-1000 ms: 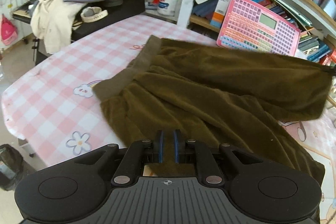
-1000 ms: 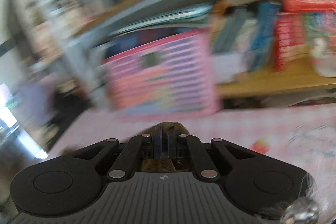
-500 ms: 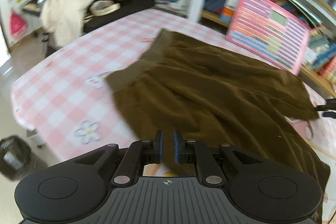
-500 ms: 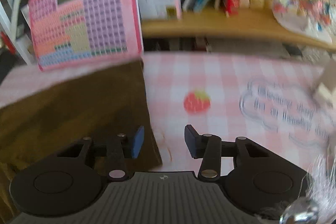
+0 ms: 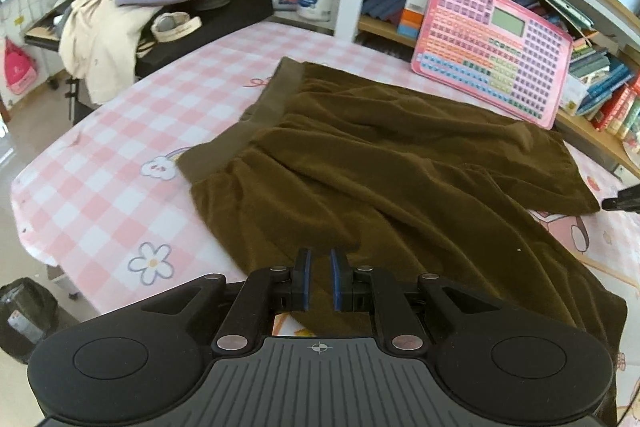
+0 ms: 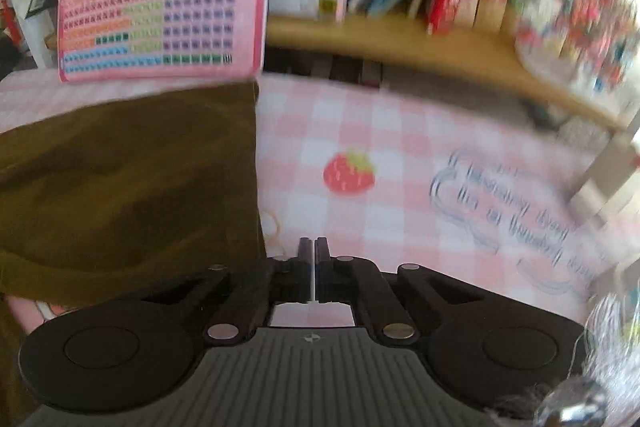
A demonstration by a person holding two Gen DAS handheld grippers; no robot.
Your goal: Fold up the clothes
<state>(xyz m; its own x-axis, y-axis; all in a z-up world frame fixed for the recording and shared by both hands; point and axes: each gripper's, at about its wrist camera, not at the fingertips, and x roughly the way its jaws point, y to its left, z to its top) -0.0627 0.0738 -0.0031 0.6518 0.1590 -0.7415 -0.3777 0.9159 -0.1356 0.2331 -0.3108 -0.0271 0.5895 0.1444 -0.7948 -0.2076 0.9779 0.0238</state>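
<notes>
While the olive-brown skirt (image 5: 380, 163) lies spread across the pink checked counter (image 5: 100, 179), its ribbed waistband (image 5: 256, 123) sits toward the left edge and its hem runs off to the right. At the near left, the left claw (image 5: 319, 279) is clamped on a fold of the skirt's near edge, the blue pads close together with cloth between them; this looks like the anchor hold for the fold to come. Behind the cloth, a pink toy keyboard (image 5: 492, 47) leans against the bookshelf (image 5: 592, 115), well clear of the fabric. Further right, the right claw (image 6: 314, 247) has its fingers pressed together on nothing, poised over bare checked cloth just beside the skirt's right edge (image 6: 252, 167) and near a printed strawberry (image 6: 349, 173). Empty and next to the far corner, it probably needs to part and take that edge before any fold can be carried over.
</notes>
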